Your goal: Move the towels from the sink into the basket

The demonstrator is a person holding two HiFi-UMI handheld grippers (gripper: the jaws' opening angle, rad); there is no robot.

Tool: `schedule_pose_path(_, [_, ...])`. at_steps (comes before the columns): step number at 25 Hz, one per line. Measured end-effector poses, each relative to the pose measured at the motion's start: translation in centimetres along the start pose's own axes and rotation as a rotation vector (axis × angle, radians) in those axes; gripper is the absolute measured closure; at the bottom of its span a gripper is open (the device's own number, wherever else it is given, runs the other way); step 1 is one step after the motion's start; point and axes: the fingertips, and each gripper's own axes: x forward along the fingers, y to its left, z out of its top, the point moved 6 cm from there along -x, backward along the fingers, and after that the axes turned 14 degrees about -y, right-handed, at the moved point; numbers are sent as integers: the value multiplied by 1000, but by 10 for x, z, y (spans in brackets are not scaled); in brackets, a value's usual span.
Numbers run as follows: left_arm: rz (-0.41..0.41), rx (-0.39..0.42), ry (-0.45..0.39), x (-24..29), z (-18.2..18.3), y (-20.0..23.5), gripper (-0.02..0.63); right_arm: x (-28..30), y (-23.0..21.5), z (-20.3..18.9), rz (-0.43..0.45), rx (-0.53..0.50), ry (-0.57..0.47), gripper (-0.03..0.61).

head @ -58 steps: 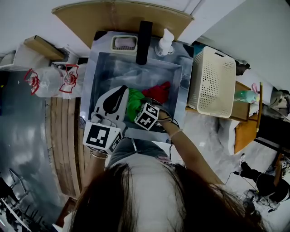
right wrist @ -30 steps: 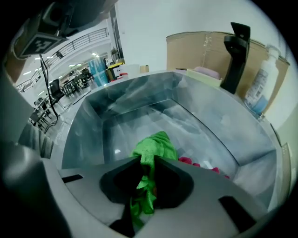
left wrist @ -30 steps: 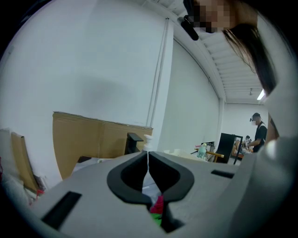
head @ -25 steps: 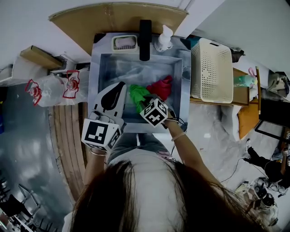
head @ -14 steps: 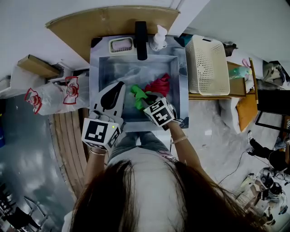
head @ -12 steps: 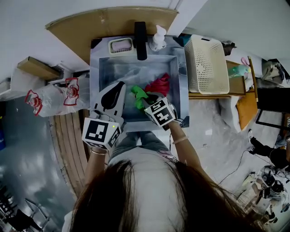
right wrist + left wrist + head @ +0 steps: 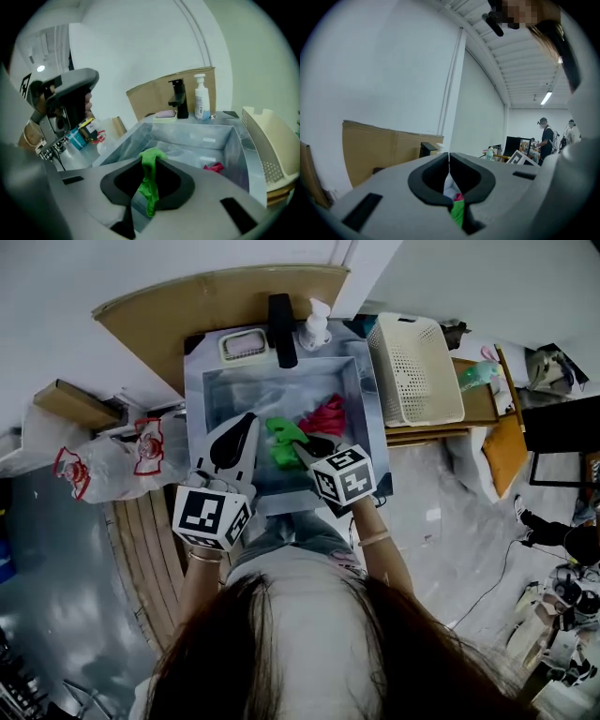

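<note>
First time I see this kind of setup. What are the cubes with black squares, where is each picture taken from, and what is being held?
A person stands at a sink with a hand-held two-jaw gripper in each hand. The marker cubes are part of those grippers. One picture looks down from a camera on the person's head; the other two look along each gripper's jaws. The right gripper is shut on a green towel, which hangs over the sink. The left gripper is shut and empty. A red towel lies in the sink, and the white basket stands to its right.
</note>
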Motion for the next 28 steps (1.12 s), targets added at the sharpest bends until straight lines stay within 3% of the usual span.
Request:
schedule_pose_path(5, [-22,-4,-11,-2,5,-2,606,-12,5,13,-11,78,-77,499])
schedule_pose_path(16, [-56,15,-19,7,8,-18,606,-44,1,40,-13,137,-228,499])
schedule_pose_path(28, [-2,33,-41,25,11,-45,606,-82,-13,61,65,175,-332,499])
